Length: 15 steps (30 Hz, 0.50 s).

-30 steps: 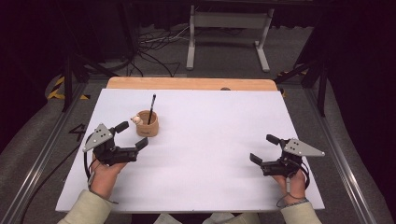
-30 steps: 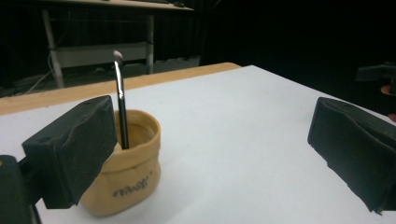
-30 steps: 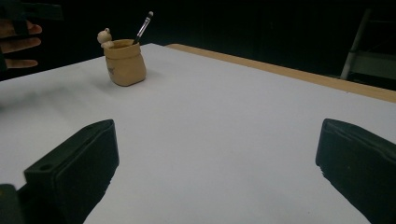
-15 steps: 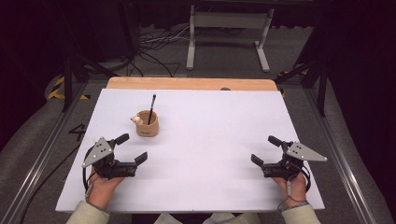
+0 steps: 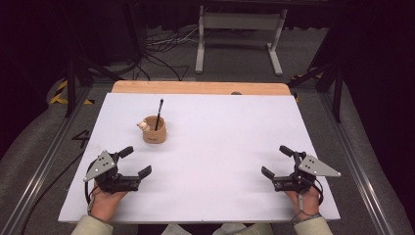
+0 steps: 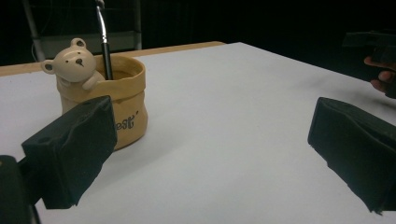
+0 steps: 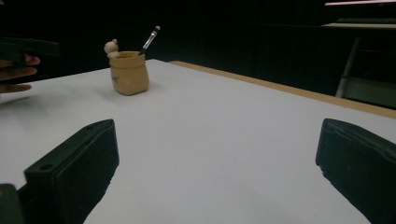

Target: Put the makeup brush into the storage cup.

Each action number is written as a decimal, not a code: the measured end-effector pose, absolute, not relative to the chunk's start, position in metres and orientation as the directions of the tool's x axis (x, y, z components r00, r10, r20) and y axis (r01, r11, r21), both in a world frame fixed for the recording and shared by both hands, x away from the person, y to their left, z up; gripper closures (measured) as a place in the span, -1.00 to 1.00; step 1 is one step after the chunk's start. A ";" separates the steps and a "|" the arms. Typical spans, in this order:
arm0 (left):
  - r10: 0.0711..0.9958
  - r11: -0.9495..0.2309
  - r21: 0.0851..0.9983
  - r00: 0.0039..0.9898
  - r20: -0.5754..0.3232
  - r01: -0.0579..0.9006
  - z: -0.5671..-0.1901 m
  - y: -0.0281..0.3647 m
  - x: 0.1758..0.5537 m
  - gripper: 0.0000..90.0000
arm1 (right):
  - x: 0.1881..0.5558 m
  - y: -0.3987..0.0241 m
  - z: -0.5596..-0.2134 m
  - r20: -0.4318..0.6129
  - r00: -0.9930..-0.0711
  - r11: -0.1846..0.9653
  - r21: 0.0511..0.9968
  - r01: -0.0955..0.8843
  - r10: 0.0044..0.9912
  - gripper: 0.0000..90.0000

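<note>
While both sets of fingers stand spread and empty, the left gripper (image 5: 133, 162) and right gripper (image 5: 277, 161) hover low over the white tabletop (image 5: 220, 132), well apart. A tan bear pot (image 5: 154, 130) holding 1 brush (image 5: 159, 114) stands beyond the left gripper.

White tabletop (image 5: 220, 147) with a bare wood strip (image 5: 195, 87) along its far edge. Grey carpet floor (image 5: 235, 54) beyond, dark room behind. Light grey metal stand (image 5: 238, 22) on the floor past the tabletop, loose cables (image 5: 156, 61) left of it. Metal rails (image 5: 44, 161) run along both tabletop sides; yellow-black hazard tape (image 5: 62, 93) at left.
</note>
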State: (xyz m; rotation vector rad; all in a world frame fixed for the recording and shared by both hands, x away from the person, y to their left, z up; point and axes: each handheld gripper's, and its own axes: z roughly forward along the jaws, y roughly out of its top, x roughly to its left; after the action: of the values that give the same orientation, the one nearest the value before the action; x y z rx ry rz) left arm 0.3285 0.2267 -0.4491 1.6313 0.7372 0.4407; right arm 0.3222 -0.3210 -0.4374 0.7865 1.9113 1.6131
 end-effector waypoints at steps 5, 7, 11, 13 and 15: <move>0.671 -0.060 0.977 0.733 -0.112 0.204 -0.456 0.226 0.330 -0.96 | 0.321 -0.322 -0.443 -0.013 -0.710 0.130 0.985 0.110 0.705 -1.00; 0.666 -0.061 0.979 0.738 -0.106 0.195 -0.456 0.226 0.330 -0.96 | 0.320 -0.321 -0.443 -0.025 -0.715 0.138 0.985 0.100 0.698 -1.00; 0.669 -0.057 0.980 0.736 -0.106 0.193 -0.456 0.227 0.330 -0.96 | 0.321 -0.318 -0.445 -0.035 -0.717 0.165 0.980 0.112 0.696 -1.00; 0.671 -0.056 0.979 0.733 -0.109 0.197 -0.456 0.227 0.330 -0.96 | 0.321 -0.318 -0.445 -0.035 -0.716 0.165 0.980 0.113 0.697 -1.00; 0.671 -0.056 0.979 0.733 -0.109 0.197 -0.456 0.226 0.330 -0.96 | 0.321 -0.318 -0.445 -0.027 -0.718 0.158 0.980 0.117 0.695 -1.00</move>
State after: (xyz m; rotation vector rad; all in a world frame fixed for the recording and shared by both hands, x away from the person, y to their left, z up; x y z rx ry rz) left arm 0.3299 0.2264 -0.4560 1.6151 0.7140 0.4458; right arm 0.3210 -0.3184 -0.4449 0.7692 1.9618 1.5925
